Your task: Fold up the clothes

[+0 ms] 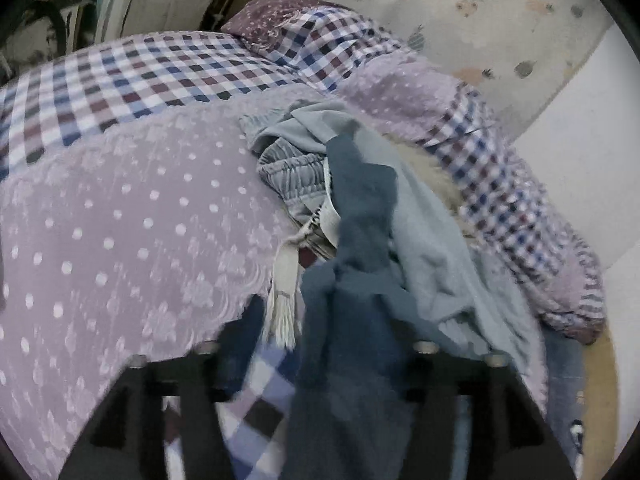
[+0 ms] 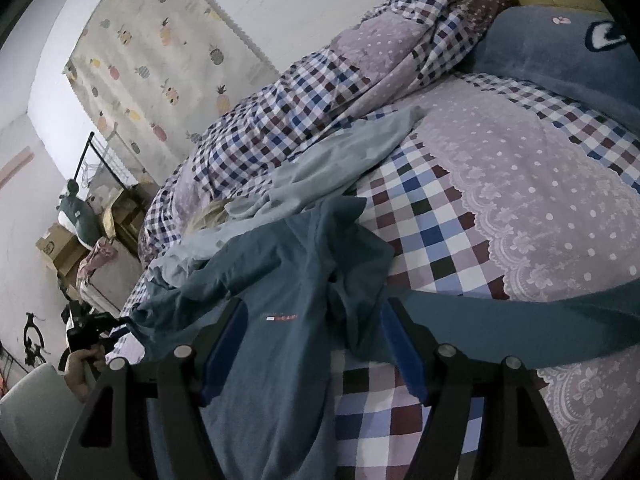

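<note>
While the dark blue shirt [image 2: 280, 280] lies crumpled on the bed [image 2: 560, 200], its body runs between the parted fingers of the right tool [image 2: 312, 344], pads clear of the cloth; one sleeve trails off to the right; the left tool [image 1: 320, 364] stands wide too, a fold of that shirt hanging loose between its fingers (unpinched); two more garments lie beside it: one pale blue top [image 2: 340, 160], one grey waistband piece [image 1: 288, 180].
</note>
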Available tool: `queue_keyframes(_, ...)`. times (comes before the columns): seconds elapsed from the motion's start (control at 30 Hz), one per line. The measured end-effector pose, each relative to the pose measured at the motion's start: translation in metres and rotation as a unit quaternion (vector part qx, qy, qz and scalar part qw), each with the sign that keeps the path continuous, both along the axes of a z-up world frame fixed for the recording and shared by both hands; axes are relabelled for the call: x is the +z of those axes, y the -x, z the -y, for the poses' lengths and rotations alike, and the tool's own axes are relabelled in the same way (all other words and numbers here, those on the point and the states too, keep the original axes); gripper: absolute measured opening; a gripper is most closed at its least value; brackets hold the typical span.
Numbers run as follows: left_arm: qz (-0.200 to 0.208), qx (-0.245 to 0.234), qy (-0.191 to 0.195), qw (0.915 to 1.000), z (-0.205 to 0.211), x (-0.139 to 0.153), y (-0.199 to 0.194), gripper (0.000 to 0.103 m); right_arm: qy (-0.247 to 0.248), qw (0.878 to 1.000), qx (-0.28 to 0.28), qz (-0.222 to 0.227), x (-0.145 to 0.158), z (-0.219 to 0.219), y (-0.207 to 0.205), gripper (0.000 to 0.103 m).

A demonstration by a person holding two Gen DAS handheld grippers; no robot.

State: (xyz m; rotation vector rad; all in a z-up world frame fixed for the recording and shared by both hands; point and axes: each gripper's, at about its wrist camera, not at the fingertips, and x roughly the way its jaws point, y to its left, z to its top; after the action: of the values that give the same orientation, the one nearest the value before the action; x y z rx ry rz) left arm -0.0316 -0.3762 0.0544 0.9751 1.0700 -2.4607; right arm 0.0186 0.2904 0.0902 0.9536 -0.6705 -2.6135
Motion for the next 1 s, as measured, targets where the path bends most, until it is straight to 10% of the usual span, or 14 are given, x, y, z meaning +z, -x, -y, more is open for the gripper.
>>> queue_keyframes(0.43, 0.03, -0.142, 0.012, 0.9894, -0.062, -0.007, -0.152, 0.075, -0.068, 0.995, 0.074, -0.027, 0.01, 0.039, -0.03, 0.073)
queue_keyframes(1.0, 0.236, -0.266, 0.115, 0.9273, -0.137, -0.055, -0.273, 0.061, -0.049, 0.99, 0.123, -0.047, 0.011, 0.095, -0.033, 0.073)
